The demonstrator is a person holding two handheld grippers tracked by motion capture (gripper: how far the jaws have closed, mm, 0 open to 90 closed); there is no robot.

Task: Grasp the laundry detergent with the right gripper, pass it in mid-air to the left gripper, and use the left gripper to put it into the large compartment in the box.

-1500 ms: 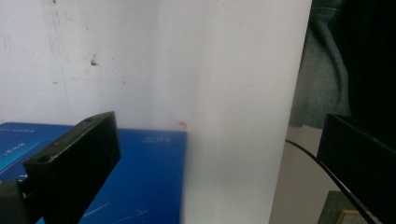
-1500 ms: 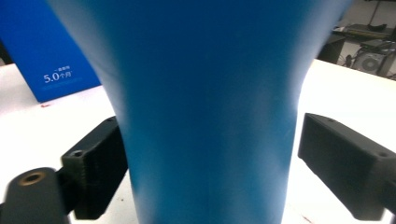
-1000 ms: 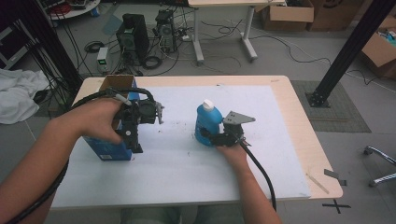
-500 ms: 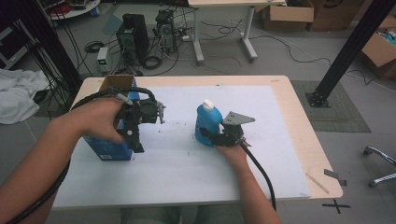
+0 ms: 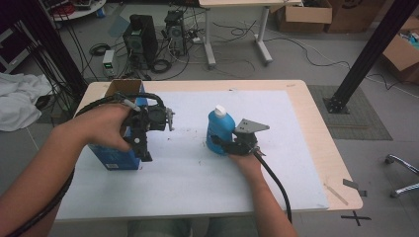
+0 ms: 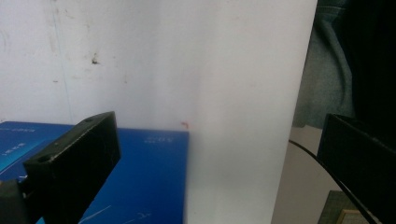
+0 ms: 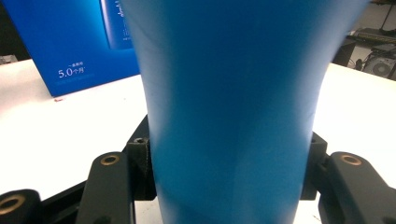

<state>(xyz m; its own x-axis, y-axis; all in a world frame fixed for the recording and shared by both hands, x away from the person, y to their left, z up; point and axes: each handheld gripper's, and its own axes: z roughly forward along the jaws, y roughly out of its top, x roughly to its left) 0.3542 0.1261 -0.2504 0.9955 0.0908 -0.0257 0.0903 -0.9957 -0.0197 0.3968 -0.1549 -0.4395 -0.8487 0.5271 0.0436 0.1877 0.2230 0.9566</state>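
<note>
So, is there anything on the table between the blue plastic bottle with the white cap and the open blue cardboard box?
Nothing visible. The blue plastic bottle, clamped in the right gripper, stands right of the blue cardboard box; between them lies bare white mat. The left gripper hangs at the box's front corner.

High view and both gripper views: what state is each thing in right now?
Blue bottle: upright on the white mat, white cap on, gripped low on its body.
Blue box: standing upright, top flaps open.
Right claw: jaws have just been closing, now shut on the bottle's sides.
Left claw: jaws wide apart, one beside the box, nothing clamped.
</note>
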